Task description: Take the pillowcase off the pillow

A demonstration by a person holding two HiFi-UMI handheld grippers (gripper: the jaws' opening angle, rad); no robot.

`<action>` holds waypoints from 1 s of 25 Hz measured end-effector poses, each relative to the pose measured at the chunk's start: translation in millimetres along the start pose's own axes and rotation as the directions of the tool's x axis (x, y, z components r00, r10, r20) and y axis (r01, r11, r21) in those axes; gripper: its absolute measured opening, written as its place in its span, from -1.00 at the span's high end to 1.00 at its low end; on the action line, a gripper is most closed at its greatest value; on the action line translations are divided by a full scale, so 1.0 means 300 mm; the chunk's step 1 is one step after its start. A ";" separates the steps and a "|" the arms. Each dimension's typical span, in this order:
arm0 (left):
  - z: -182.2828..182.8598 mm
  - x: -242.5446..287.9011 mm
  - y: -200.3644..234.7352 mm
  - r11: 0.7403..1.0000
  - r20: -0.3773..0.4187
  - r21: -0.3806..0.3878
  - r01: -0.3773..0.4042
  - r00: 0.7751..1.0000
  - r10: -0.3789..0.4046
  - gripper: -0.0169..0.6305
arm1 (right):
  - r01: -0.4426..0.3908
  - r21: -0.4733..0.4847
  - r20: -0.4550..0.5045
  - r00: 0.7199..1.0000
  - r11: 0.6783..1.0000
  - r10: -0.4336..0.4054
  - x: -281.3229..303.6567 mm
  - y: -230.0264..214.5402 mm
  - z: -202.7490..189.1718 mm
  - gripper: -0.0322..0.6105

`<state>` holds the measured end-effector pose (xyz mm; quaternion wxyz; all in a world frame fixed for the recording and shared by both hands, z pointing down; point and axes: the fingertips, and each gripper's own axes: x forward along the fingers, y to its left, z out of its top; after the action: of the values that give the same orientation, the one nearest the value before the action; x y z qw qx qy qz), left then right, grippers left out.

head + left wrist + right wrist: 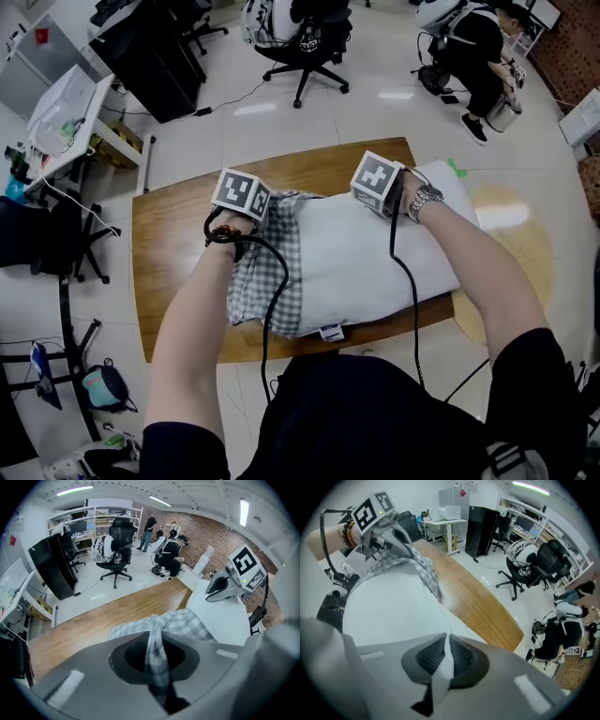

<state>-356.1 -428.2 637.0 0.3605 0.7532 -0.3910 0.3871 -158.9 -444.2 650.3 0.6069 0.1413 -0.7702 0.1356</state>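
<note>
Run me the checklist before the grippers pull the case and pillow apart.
1. Left gripper shut on the checked pillowcase: ok.
2. Right gripper shut on the white pillow: ok.
3. Pillowcase off the pillow: not ok, it covers the pillow's left end in the head view.
4. Black cable off the fabric: not ok, it crosses the pillowcase.
5. How deep the pillow sits inside the case: cannot tell.
</note>
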 end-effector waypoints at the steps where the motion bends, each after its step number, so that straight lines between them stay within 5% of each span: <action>1: -0.003 -0.007 0.009 1.000 0.006 -0.006 -0.009 1.000 0.009 0.84 | 0.006 0.008 -0.006 1.000 1.000 -0.006 -0.006 -0.003 -0.012 0.86; 25: -0.132 -0.102 0.259 0.971 0.026 -0.114 -0.209 0.977 0.213 0.85 | 0.125 0.094 -0.121 0.986 0.988 -0.114 -0.071 -0.157 -0.312 0.84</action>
<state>-447.7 -418.9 646.7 0.3509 0.6937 -0.4963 0.3865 -52.3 -451.0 652.5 0.6494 0.2097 -0.7163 0.1457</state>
